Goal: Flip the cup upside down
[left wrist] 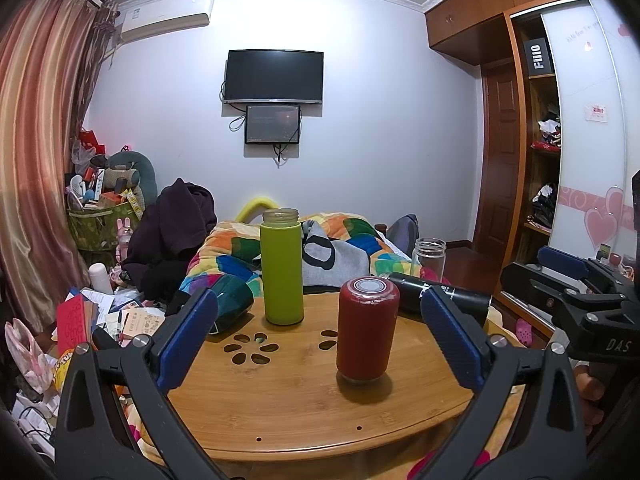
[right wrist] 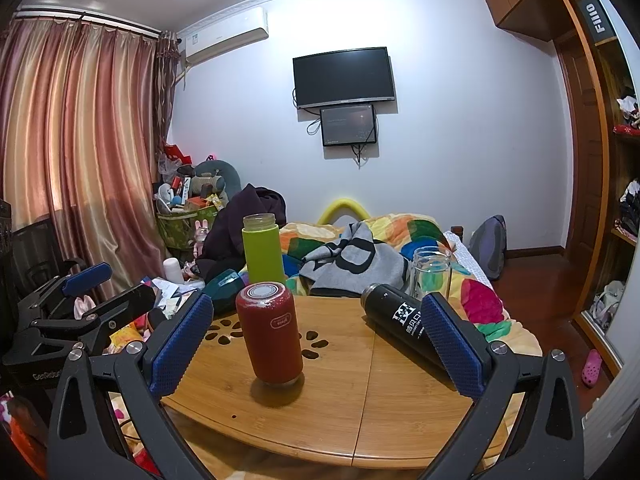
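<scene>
A red cup (left wrist: 367, 330) stands on the round wooden table (left wrist: 288, 400) with its flat base up; its logo reads upside down in the right wrist view (right wrist: 270, 334). A green cup (left wrist: 281, 266) stands upright with its mouth open behind it, also in the right wrist view (right wrist: 263, 250). A black cup (right wrist: 400, 320) lies on its side at the right, and a clear glass cup (right wrist: 431, 272) stands behind it. My left gripper (left wrist: 320, 340) is open and empty, with the red cup between and beyond its fingers. My right gripper (right wrist: 318, 340) is open and empty too.
A dark teal object (left wrist: 230, 306) lies at the table's far left edge. A bed with a colourful quilt (right wrist: 400, 240) is behind the table. Clutter covers the floor at the left (left wrist: 104, 320). A wardrobe (left wrist: 540, 140) stands at the right.
</scene>
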`<state>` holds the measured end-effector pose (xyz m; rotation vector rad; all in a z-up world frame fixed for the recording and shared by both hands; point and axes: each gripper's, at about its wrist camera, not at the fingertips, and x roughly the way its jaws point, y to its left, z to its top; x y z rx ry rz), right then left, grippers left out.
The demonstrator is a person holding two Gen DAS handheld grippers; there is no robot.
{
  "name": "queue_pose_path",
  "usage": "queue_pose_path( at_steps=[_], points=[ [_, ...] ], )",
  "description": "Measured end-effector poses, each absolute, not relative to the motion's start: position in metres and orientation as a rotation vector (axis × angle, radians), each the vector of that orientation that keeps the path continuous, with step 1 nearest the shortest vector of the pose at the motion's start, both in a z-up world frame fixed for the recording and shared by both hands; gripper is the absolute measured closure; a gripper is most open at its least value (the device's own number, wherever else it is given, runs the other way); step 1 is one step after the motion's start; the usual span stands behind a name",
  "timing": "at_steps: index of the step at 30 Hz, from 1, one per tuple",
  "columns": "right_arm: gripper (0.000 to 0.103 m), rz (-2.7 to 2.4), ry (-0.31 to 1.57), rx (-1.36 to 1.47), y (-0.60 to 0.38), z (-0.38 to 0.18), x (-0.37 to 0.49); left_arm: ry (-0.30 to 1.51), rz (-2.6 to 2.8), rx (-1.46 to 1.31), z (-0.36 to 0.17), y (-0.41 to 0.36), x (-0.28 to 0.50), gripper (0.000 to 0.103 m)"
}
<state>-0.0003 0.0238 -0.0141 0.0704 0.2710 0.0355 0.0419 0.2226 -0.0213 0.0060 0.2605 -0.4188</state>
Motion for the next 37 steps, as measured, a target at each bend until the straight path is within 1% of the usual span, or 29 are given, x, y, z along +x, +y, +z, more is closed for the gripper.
queue_pose_path(
  at_steps=[37],
  points=[
    [0.0,0.035,0.273,0.082,0.0204,-0.0138,0.0009,0.274,-0.428,-0.002,-0.0226,0.2214,0.0437,0.0]
  ],
)
